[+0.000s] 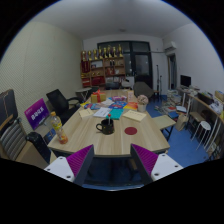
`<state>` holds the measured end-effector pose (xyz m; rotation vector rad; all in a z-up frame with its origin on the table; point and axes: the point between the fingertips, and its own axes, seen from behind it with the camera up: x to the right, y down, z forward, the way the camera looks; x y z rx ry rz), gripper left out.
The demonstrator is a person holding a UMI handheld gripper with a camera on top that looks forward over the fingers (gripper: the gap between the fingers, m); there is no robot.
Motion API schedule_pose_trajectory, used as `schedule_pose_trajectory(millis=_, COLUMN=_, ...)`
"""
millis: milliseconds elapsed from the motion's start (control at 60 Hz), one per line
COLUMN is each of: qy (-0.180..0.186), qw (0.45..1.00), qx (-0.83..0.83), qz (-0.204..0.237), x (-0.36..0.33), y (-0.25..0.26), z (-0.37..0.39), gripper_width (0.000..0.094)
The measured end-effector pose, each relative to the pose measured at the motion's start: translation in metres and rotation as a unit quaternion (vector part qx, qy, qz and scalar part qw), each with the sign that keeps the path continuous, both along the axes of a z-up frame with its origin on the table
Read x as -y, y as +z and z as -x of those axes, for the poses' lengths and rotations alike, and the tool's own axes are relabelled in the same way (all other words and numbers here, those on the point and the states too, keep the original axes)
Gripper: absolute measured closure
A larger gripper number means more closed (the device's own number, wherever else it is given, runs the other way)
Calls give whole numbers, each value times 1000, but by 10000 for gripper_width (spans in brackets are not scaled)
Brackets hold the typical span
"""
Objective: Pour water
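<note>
Still in approach: gripper is spread wide and empty, high above the near end of the table, dark mug well ahead of the fingers; next move needs descent and alignment on a water container, which I can't identify.

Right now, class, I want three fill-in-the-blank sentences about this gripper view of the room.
1. The gripper fingers stand ____, with nothing between them.
2. The black mug sits on the wooden ____.
3. The shelves stand against the far wall, ____ the table.

Missing words: open; table; beyond
</note>
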<state>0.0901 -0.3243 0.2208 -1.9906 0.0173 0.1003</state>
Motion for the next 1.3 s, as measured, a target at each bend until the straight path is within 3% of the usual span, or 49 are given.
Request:
schedule_pose_trajectory(millis=100, qy=-5, qw=1000, qx=8, qz=3, x=-10, y=-23, z=-22, gripper_width=110)
schedule_pose_trajectory(millis=250, qy=-8, qw=1000, qx=20, qz=-1, x=-15, y=-41, z=5, gripper_width=110)
schedule_pose_trajectory(millis=533, qy=22, qw=999, qx=6, qz=-40, x=-58, y=-83, z=164, gripper_width=111)
schedule_pose_trajectory(millis=783, qy=24, qw=996, qx=10, qz=-83, x=-179, y=-127, z=309, gripper_width=117)
schedule_pose_trajectory(millis=1067, qy=-7, qw=993, qx=39, qz=-107, x=-296, y=-149, z=355, gripper_width=108)
schedule_pose_trajectory(millis=1150, qy=-23, qw=991, qx=81, qz=-103, x=-312, y=-158, z=349, gripper_width=485)
schedule_pose_trajectory(millis=1300, qy=-30, qw=992, qx=55, qz=-109, x=-316, y=-157, z=347, gripper_width=510)
